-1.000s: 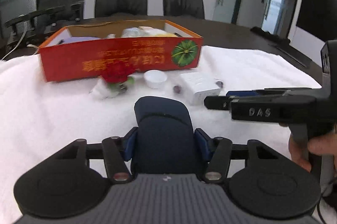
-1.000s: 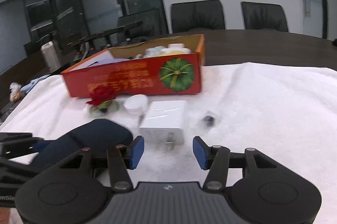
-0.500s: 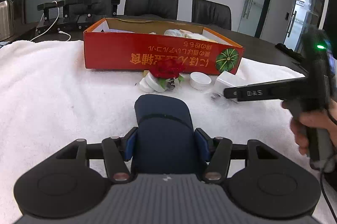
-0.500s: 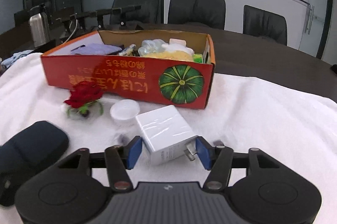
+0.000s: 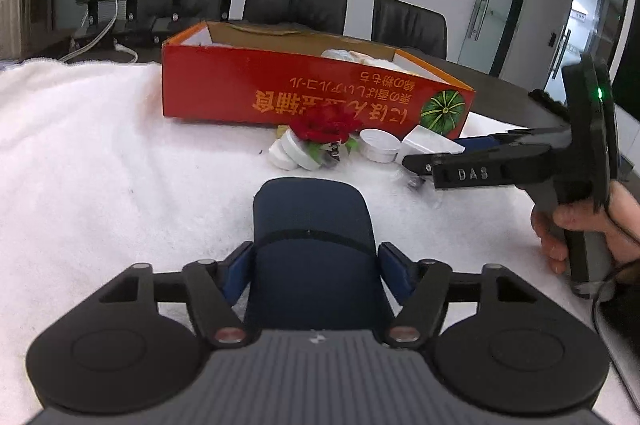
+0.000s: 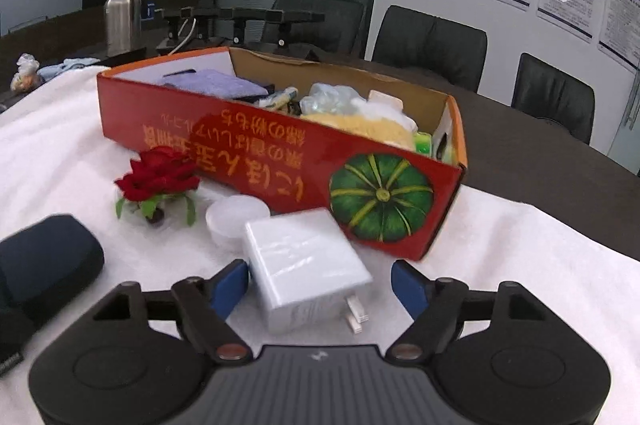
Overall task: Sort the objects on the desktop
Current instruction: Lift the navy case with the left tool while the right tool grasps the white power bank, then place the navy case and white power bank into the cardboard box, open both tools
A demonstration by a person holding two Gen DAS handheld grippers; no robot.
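Navy case (image 5: 310,225) clamped in left gripper (image 5: 316,267); white charger (image 6: 304,265) between wide-spread right gripper (image 6: 320,283) fingers, seemingly ungripped.

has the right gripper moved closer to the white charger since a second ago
Yes. The right gripper has advanced toward the red box; the white charger, earlier ahead of its fingers, now sits between them, not yet clamped.
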